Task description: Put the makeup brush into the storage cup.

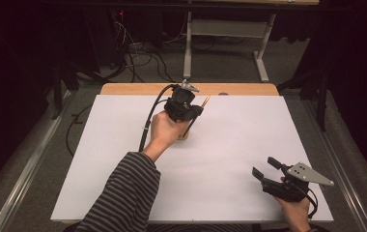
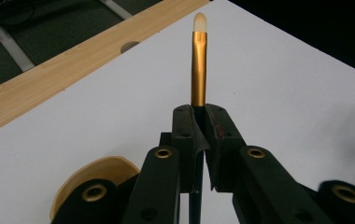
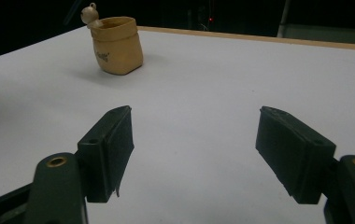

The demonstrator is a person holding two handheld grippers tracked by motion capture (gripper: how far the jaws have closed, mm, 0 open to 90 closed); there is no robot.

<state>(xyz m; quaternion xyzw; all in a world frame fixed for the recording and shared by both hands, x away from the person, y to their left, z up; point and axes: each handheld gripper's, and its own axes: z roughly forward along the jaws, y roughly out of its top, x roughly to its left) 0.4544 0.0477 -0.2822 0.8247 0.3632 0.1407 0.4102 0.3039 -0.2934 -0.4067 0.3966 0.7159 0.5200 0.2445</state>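
Your left gripper (image 2: 202, 140) has its jaws closed on a small brush (image 2: 198, 65), clamped low on the dark handle so the gold ferrule and pale bristle tip stand clear above the pads. That grip keeps the working end free and in line with the jaws, which suits aiming it; judgement only.

In the high view the left gripper (image 1: 184, 108) is held up over the far middle of the white table (image 1: 230, 154), brush pointing away and up. Just below and beside it sits a tan pot (image 2: 96, 179); in the right gripper view this pot (image 3: 117, 45) reads as a small sack-shaped holder with a round bead at its rim, standing upright. The brush is above the pot, not in it; whether it touches the rim you cannot tell.

Your right gripper (image 3: 194, 154) is parked at the near right corner (image 1: 268, 171), jaws wide apart, holding nothing, facing the pot from well apart. Likely kept clear as a spare hand to steady the pot.
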